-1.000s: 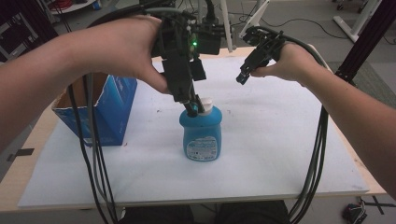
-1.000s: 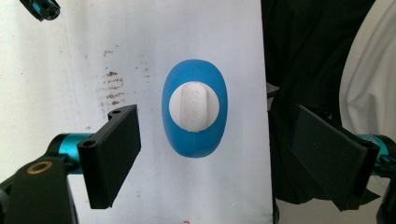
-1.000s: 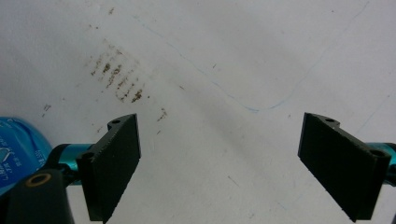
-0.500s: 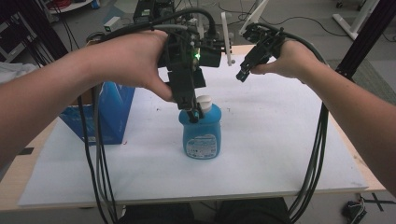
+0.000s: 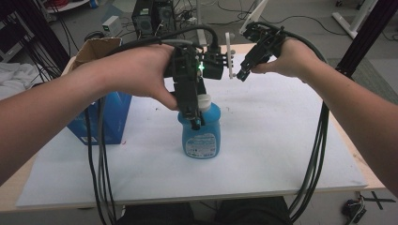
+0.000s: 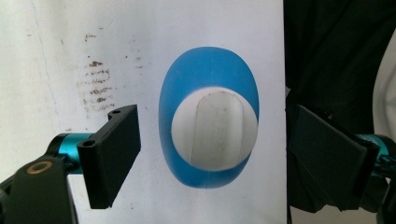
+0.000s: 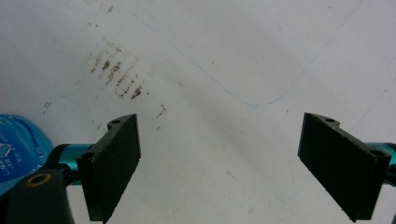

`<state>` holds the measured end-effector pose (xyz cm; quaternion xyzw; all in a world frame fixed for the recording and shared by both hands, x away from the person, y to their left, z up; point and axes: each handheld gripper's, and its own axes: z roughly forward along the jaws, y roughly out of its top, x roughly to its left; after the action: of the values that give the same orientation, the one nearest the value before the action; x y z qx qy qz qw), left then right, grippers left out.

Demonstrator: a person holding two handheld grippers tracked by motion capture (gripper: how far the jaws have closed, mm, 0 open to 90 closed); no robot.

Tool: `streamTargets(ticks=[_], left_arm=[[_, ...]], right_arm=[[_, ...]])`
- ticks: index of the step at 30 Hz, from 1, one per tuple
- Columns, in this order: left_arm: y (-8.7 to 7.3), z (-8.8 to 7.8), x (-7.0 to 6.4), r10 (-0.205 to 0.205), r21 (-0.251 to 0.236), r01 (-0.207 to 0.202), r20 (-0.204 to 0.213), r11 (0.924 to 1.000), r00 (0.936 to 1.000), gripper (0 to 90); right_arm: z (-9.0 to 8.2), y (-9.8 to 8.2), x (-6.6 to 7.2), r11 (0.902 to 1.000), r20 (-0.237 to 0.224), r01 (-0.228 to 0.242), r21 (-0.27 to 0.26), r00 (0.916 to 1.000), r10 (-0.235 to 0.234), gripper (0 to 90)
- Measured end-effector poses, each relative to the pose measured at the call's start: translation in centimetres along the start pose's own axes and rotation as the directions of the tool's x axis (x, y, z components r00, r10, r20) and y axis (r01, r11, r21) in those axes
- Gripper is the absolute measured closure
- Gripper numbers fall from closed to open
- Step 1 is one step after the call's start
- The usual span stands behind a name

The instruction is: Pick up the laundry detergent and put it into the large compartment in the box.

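left gripper above blue bottle, jaws spread either side of its white cap, likely lined up for a top grasp | bottle upright mid-table on white sheet | right gripper spread wide, nothing between, held well clear

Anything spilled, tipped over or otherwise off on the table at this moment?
Nothing spilled or tipped. The blue bottle stands upright with its white cap on. The only blemish is a patch of brown smudges on the white table cover.
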<state>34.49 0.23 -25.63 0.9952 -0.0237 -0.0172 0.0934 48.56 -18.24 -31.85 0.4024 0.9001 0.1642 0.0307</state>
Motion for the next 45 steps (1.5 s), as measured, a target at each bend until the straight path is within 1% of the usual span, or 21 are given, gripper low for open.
streamTargets(ticks=[6,10,17,22,25,26,32,39,45], left_arm=[[0.4,1.2,-0.2,0.002,0.016,-0.002,0.007,0.9999,1.0,16.4],[0.7,1.8,-0.2,0.008,0.034,-0.009,0.006,0.9994,0.9999,16.4],[0.8,2.5,-0.2,0.007,0.048,-0.007,-0.003,0.9988,1.0,16.4],[0.9,2.9,-0.1,0.003,0.056,-0.003,-0.003,0.9984,1.0,16.4],[0.9,3.0,-0.1,0.002,0.059,-0.002,0.006,0.9982,1.0,16.5],[0.9,3.0,-0.1,0.003,0.061,-0.004,0.006,0.9981,1.0,16.4],[1.0,3.0,-0.1,0.002,0.058,-0.002,0.005,0.9983,1.0,16.7],[0.9,2.9,0.0,-0.01,0.06,0.009,0.008,0.9982,0.9999,16.9],[0.9,2.9,0.0,-0.009,0.064,0.008,0.011,0.9979,0.9999,19.3]], right_arm=[[0.3,0.0,0.1,1.0,-0.004,0.01,0.0,0.9999,-0.01,12.4],[0.2,0.0,0.2,1.0,-0.004,0.004,0.002,1.0,-0.004,12.4],[0.2,-0.1,0.1,1.0,-0.004,0.007,-0.001,1.0,-0.007,12.4],[0.2,-0.1,0.1,1.0,-0.003,0.008,-0.004,1.0,-0.008,12.4],[0.1,-0.1,0.1,1.0,-0.005,0.007,-0.004,1.0,-0.007,12.4],[0.1,-0.1,0.1,0.9999,-0.005,0.011,-0.005,0.9999,-0.011,12.4],[0.1,-0.2,0.1,1.0,-0.006,0.001,-0.001,1.0,-0.001,12.4],[0.1,-0.2,0.0,1.0,-0.005,0.002,-0.001,1.0,-0.002,12.4],[0.1,-0.2,0.1,1.0,-0.005,0.001,-0.001,1.0,-0.001,12.4]])
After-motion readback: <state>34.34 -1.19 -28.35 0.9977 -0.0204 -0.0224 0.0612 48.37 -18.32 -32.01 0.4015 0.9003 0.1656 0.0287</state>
